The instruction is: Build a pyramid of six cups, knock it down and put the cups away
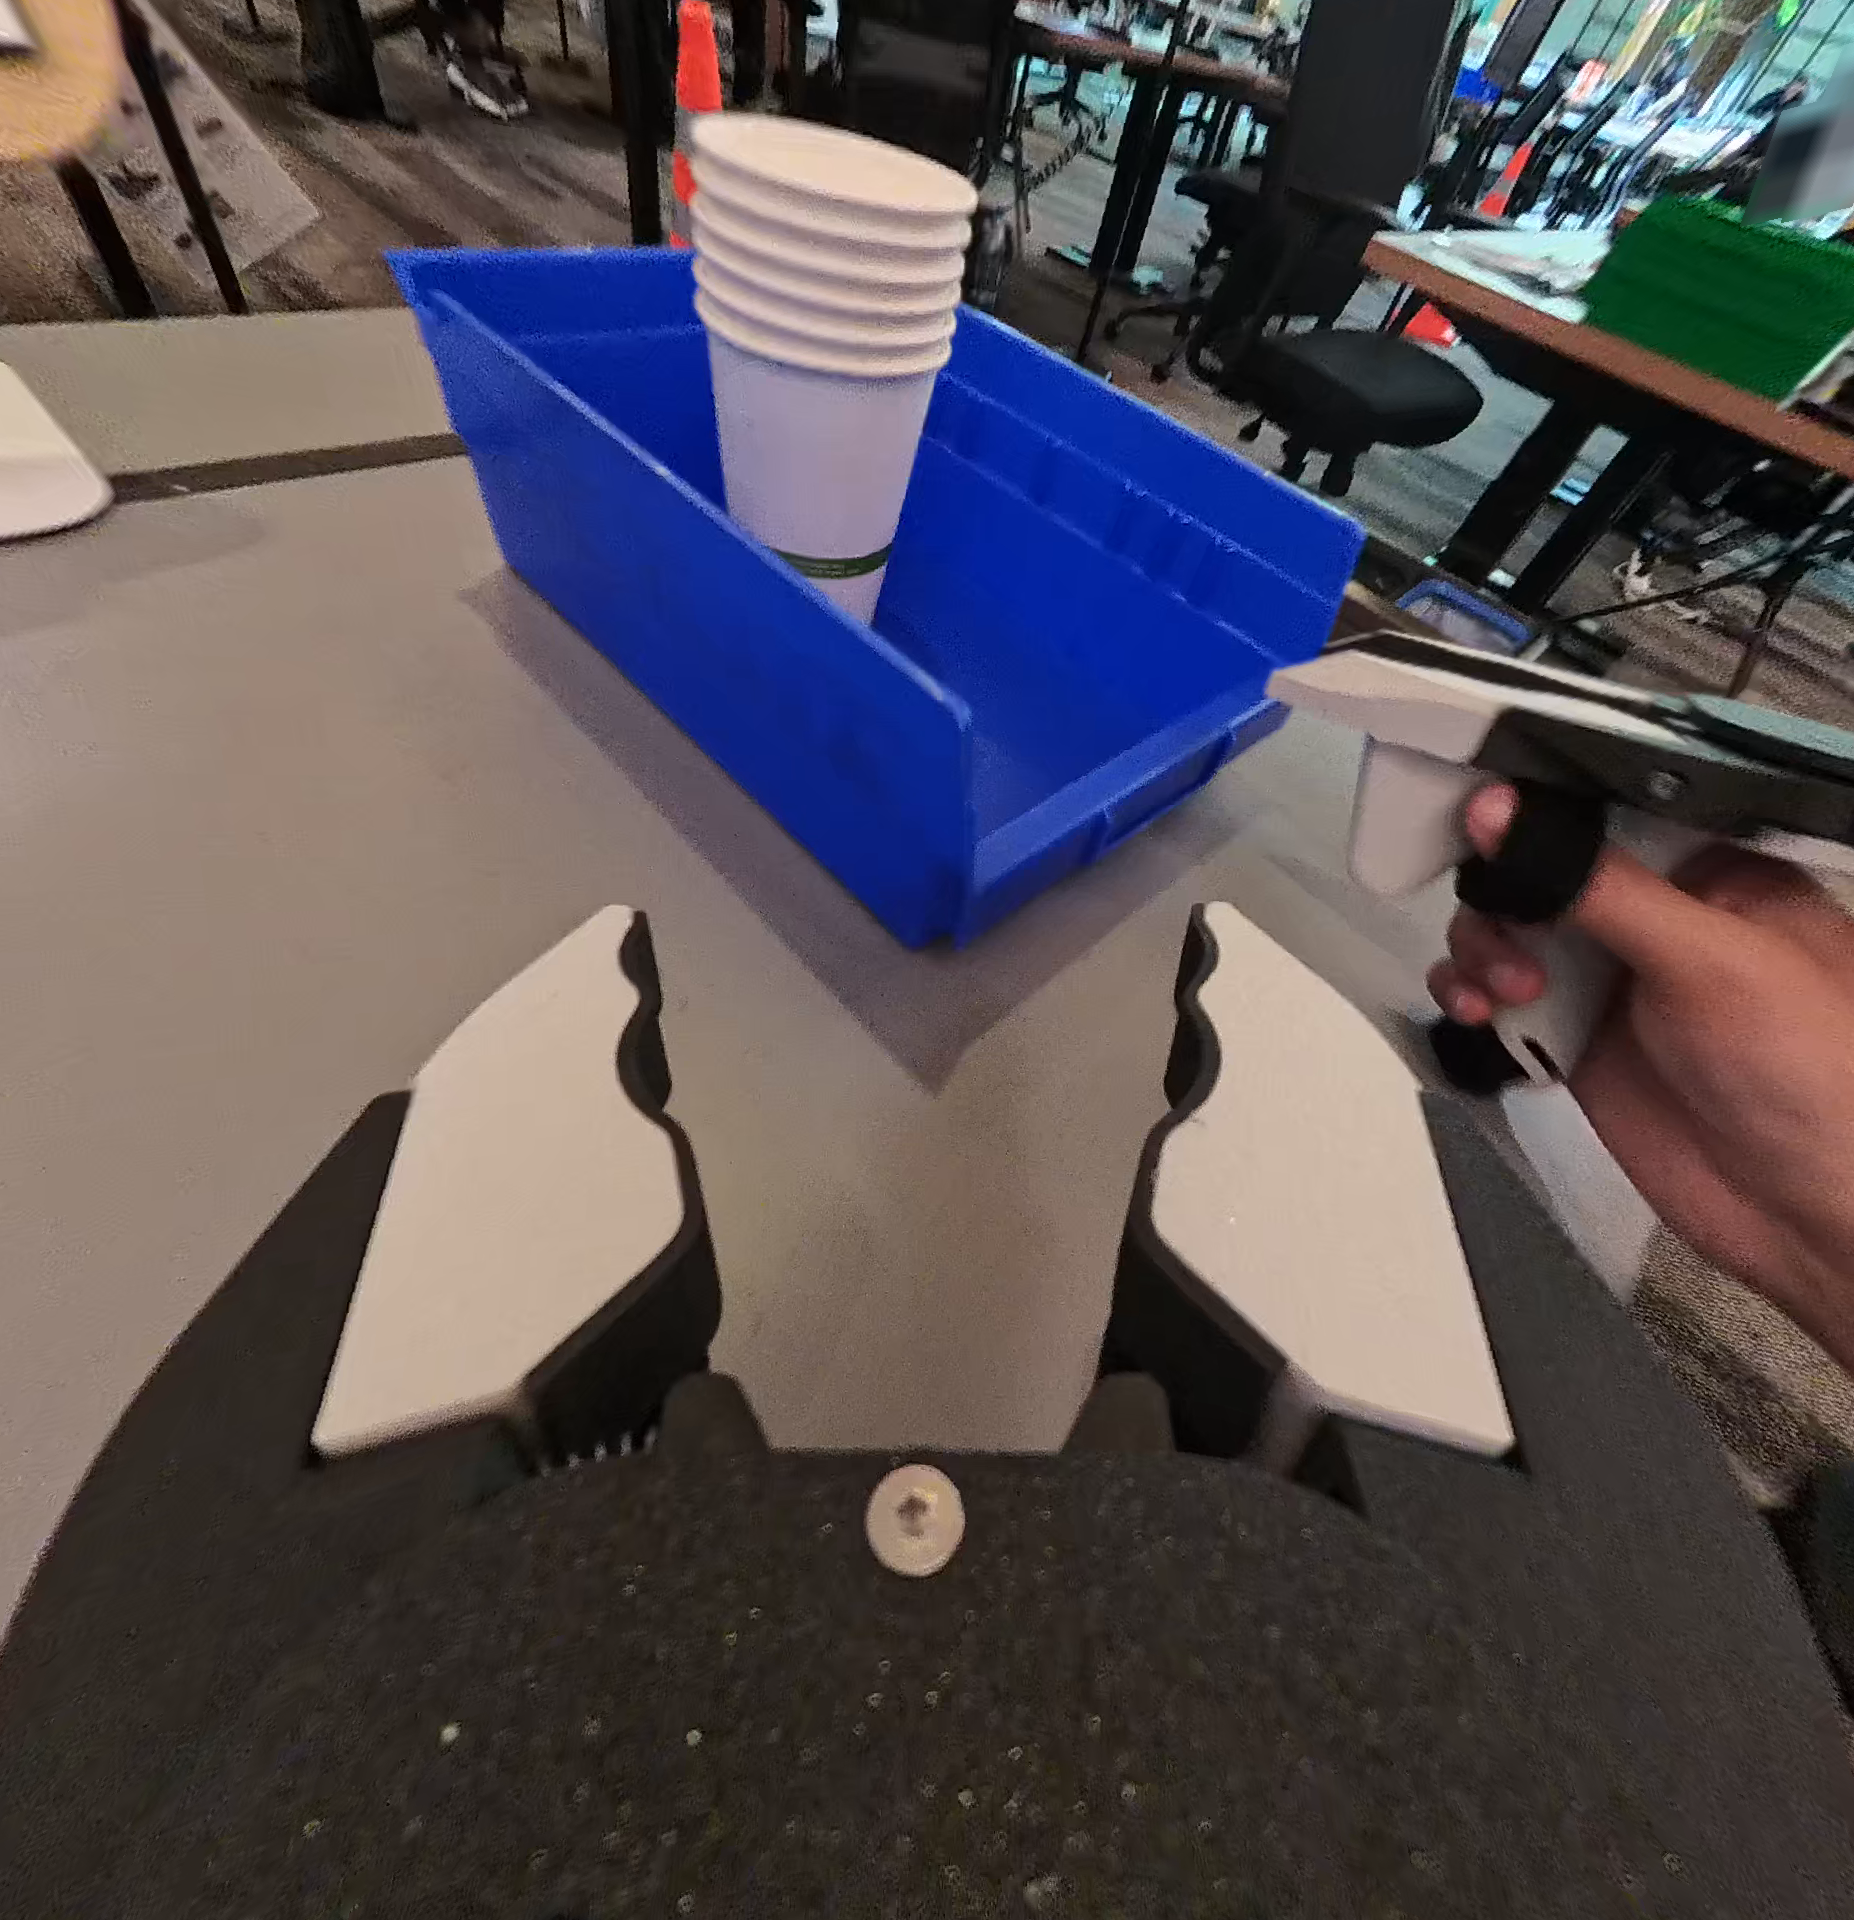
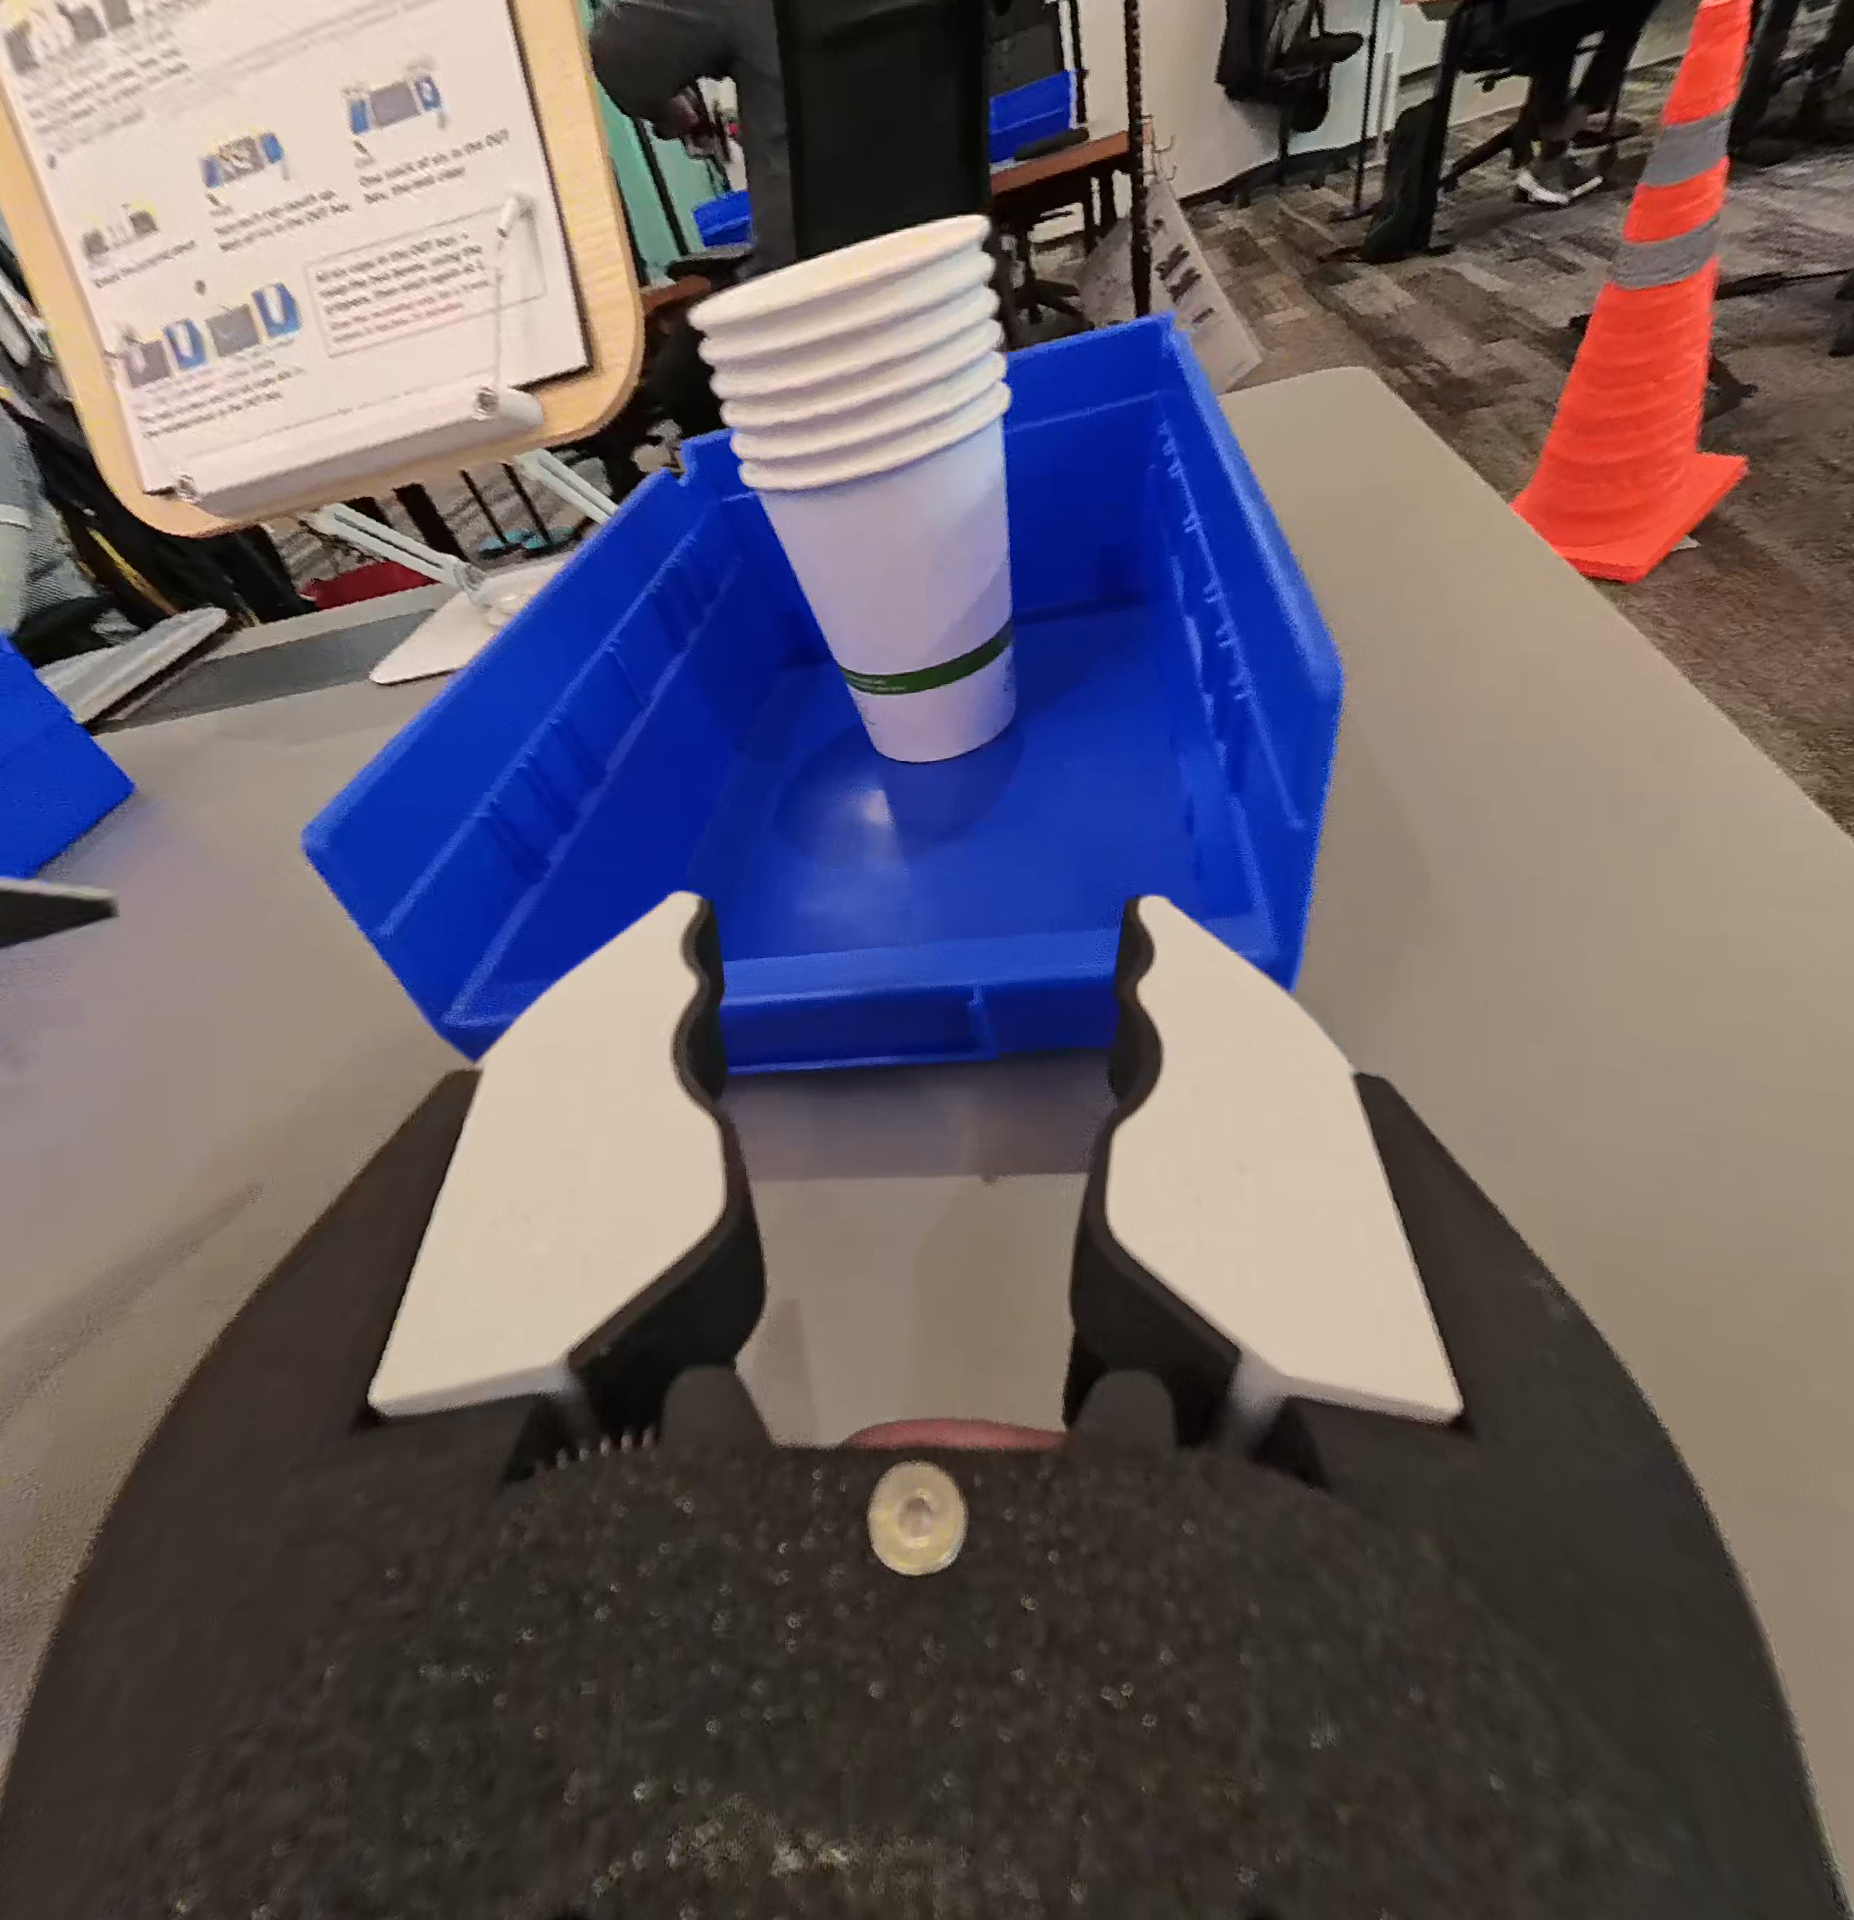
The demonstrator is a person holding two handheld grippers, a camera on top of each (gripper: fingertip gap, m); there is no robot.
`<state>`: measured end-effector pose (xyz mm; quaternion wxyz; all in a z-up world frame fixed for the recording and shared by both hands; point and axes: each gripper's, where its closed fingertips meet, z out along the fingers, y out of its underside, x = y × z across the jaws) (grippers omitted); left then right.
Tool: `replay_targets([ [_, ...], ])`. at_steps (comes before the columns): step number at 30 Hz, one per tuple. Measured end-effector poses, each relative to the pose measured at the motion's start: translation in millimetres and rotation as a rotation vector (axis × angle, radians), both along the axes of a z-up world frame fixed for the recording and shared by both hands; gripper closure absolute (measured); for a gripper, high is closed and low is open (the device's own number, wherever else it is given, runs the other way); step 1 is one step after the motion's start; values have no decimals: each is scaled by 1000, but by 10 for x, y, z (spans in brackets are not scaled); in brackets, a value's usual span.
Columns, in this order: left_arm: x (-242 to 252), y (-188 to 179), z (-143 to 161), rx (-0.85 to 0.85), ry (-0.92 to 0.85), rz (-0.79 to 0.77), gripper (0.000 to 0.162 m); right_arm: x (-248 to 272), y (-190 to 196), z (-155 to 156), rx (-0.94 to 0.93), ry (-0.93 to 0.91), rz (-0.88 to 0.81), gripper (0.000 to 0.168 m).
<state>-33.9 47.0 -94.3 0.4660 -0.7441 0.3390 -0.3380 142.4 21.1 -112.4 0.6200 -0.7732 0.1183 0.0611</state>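
Inside the blue bin, toward its far end wall and standing on the bin floor: one nested stack of white paper cups, mouths up, leaning slightly. Count by visible rims — six or seven; blur at the top makes the exact number uncertain. Bins: one holding the stack, sitting on the grey table near its right edge; a corner of a second blue bin shows toward the left of the table. Handling, as a judgement: thin paper, very light, easily crushed or dented by a hard squeeze; nested cups may cling together, so one lifted by the rim could drag its neighbour along. Best hold is likely across the top cup's side wall just below the rolled rim, with light pressure. Tools: left gripper — jaws spread, nothing between them, over bare table short of the bin. Right gripper — jaws spread, empty, at the bin's low near wall, facing the stack.
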Motion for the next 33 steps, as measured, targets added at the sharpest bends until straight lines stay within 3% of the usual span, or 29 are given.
replay_targets([
  [4, 435, 364, -254, -30, 147, 119, 61, 141, -42, -34, -18, 0, -56, 96],
  [9, 652, 646, -408, -73, 211, 215, 78, 229, -34, -99, -50, 42, -83, 95],
  [11, 743, 649, -468, -135, 185, 178, 93, 277, -19, -114, -61, 43, -104, 94],
  [13, 712, 656, -459, -165, 185, 190, 128, 330, 3, -119, -73, 26, -142, 94],
  [16, 536, 730, -438, -141, 194, 276, 146, 300, 56, -122, -100, -3, -158, 96],
  [17, 482, 739, -434, -153, 184, 302, 149, 300, 70, -134, -116, -6, -187, 106],
  [18, 429, 747, -429, -165, 172, 331, 152, 327, 74, -166, -144, -14, -236, 119],
  [20, 368, 734, -427, -180, 162, 354, 154, 333, 104, -233, -186, -32, -290, 123],
  [25, 268, 653, -424, -143, 206, 354, 155, 138, 209, -186, -142, 36, -238, 136],
  [28, 86, 661, -409, -135, 208, 382, 156, 50, 183, -185, -166, 84, -226, 164],
  [33, -440, 676, -298, -95, 211, 423, 158, -500, 225, -99, -159, 55, -223, 165],
])
